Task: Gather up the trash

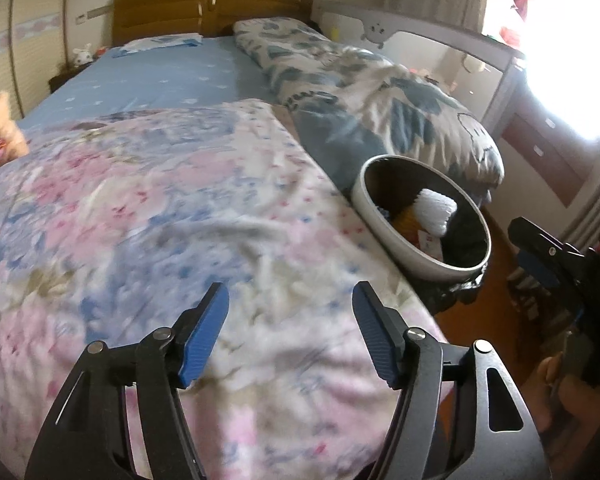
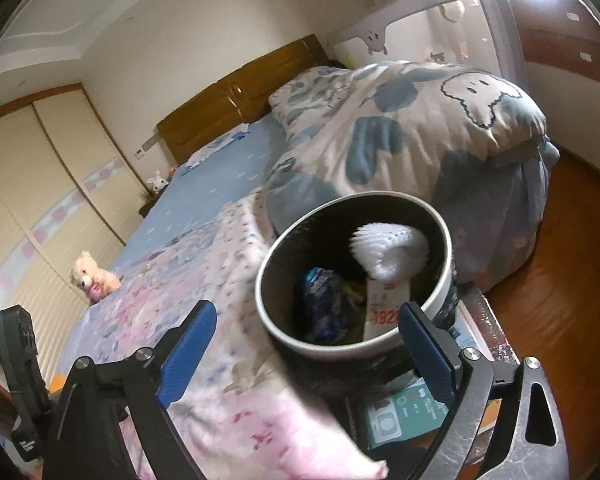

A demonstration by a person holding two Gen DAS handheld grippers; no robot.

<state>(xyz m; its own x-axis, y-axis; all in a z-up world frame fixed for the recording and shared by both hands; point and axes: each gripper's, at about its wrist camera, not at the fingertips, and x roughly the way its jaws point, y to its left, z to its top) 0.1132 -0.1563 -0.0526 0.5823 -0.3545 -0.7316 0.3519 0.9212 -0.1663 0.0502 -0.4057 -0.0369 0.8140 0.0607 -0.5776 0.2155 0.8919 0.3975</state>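
Bedroom, floral quilt (image 1: 172,220) on bed, trash bin (image 2: 444,240) beside, both claws wide open, empty

Left gripper (image 1: 291,330) frame: showing matte black linkage arms with slotted cut-outs.
Left pads (image 1: 204,334): showing blue, finely ribbed faces on black backings.
Left pivots: showing round silver screws at the joints.
Right gripper (image 2: 306,354) frame: showing black arms, the arm at 4 o'clock looking scuffed and greyish.
Right pads (image 2: 186,348): showing the same ribbed blue.
Hand (image 1: 560,396): showing bare skin at 4 o'clock in the left wrist view.
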